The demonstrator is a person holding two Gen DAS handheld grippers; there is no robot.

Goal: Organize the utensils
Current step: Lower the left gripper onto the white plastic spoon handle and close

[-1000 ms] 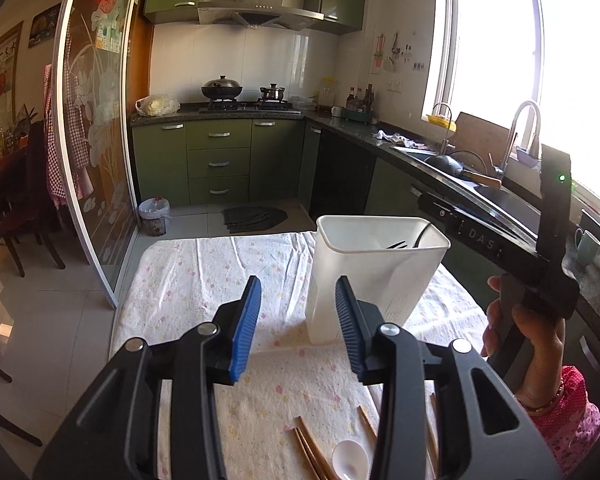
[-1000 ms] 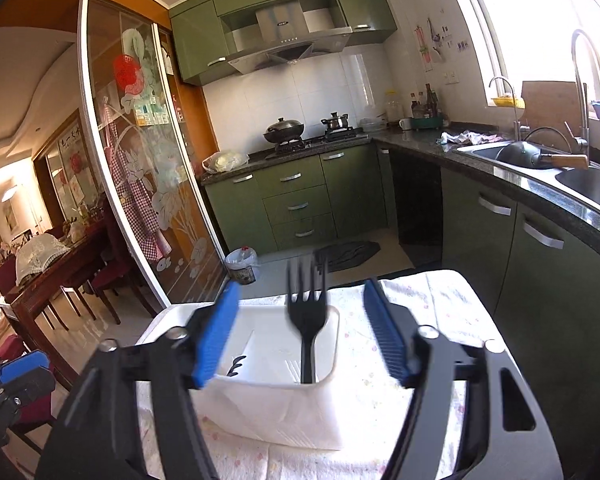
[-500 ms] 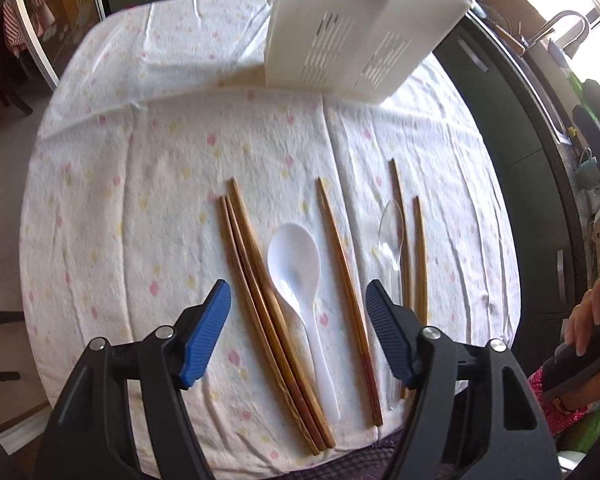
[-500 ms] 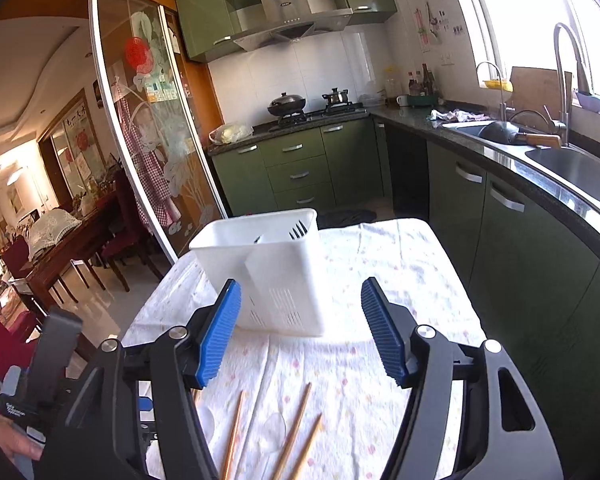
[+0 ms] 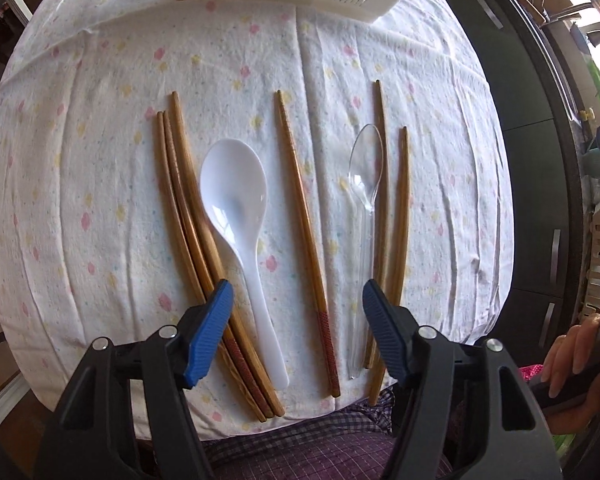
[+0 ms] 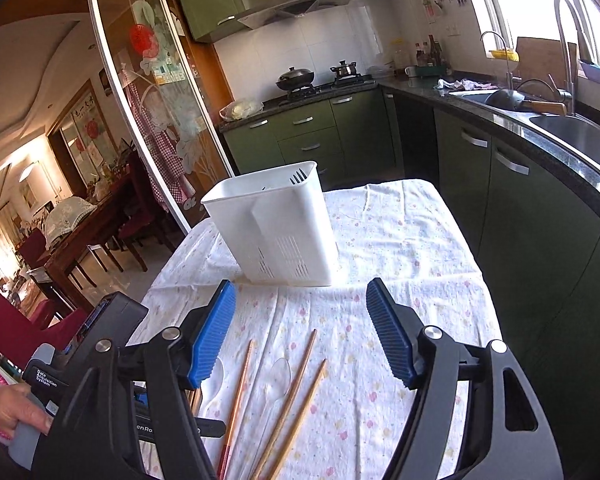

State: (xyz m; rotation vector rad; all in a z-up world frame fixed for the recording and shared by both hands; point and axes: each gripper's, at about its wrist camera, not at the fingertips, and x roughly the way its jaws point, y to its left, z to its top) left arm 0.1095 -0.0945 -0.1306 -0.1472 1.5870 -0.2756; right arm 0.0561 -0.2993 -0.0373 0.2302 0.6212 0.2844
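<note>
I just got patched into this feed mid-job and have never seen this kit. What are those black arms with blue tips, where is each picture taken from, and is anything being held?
There is no robot here. A person holds a hand-operated claw in each hand, and a camera on each one looks forward along its two blue-padded fingers.

The left camera looks steeply down. The left claw is open and holds nothing; its jaws have just been closing a little. Between and beyond its fingers, on the flowered tablecloth, lie the white spoon, a clear plastic spoon and several wooden chopsticks.

The right camera looks across the table into the kitchen. The right claw is also open and empty. Ahead of it stands the white utensil holder, with dark fork tines showing at its rim.
</note>
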